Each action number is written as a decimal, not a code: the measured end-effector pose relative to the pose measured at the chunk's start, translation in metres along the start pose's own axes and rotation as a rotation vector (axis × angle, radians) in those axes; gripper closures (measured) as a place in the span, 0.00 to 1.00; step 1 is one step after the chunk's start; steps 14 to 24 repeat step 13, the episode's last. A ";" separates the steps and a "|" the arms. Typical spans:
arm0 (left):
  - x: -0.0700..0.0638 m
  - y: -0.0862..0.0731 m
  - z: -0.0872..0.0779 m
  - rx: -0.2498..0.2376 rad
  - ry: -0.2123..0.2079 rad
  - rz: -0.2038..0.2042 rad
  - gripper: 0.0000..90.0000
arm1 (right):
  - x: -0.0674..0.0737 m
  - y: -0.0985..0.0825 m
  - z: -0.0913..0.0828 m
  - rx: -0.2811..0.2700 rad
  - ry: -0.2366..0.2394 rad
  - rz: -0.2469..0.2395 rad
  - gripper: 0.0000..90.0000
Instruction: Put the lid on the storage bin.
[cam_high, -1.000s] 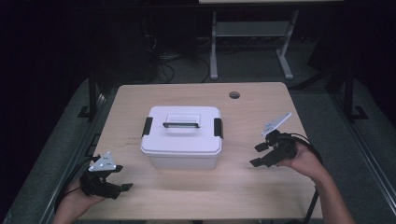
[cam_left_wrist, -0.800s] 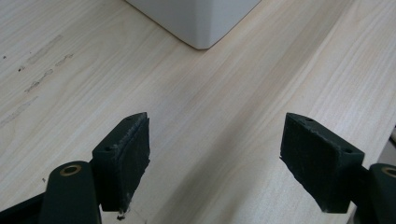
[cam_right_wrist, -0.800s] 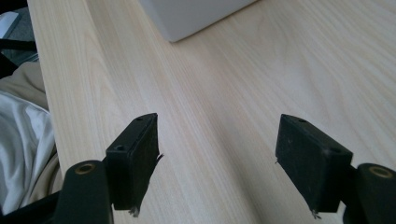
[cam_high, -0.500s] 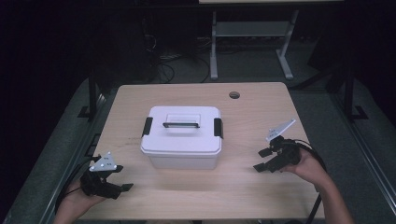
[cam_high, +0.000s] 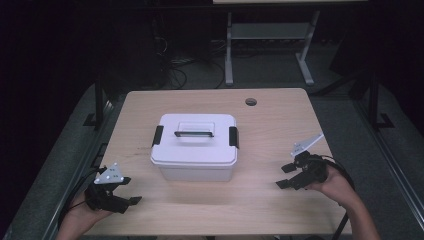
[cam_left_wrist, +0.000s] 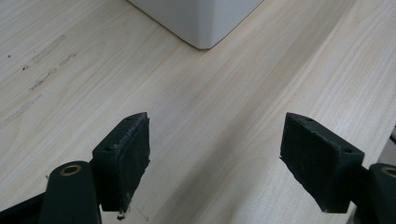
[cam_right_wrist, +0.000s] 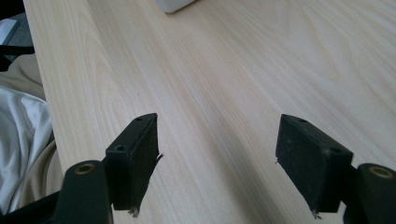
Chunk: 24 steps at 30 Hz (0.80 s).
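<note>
Two grippers, left gripper (cam_high: 131, 191), right gripper (cam_high: 286, 176), flanking box (cam_high: 195, 146), bare table (cam_high: 240, 210) between

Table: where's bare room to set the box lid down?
Free: the wide strip between the white box and the table's far edge, by the small hole; also the right side between box and right gripper. Tightest: near edge between box and left gripper.

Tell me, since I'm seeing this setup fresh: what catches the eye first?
The white lidded box with black side latches sits mid-table on the pale wooden table. Flanking it near the front edge, the left tongs and right tongs stand open and empty, apart from the box.
</note>
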<state>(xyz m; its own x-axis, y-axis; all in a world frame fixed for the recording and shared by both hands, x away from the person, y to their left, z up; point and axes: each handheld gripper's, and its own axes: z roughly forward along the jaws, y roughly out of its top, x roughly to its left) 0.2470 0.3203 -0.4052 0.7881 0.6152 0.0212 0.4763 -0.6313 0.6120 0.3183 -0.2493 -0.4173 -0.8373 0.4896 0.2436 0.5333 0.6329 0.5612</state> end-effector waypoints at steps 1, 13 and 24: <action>0.000 0.000 0.000 0.001 0.001 -0.001 0.27 | 0.000 -0.001 0.000 0.001 0.000 0.000 0.32; 0.001 0.000 0.001 0.002 -0.001 0.002 0.27 | 0.004 -0.012 -0.004 -0.021 -0.002 0.015 0.32; 0.001 0.000 0.001 0.002 -0.001 0.002 0.27 | 0.004 -0.012 -0.004 -0.021 -0.002 0.015 0.32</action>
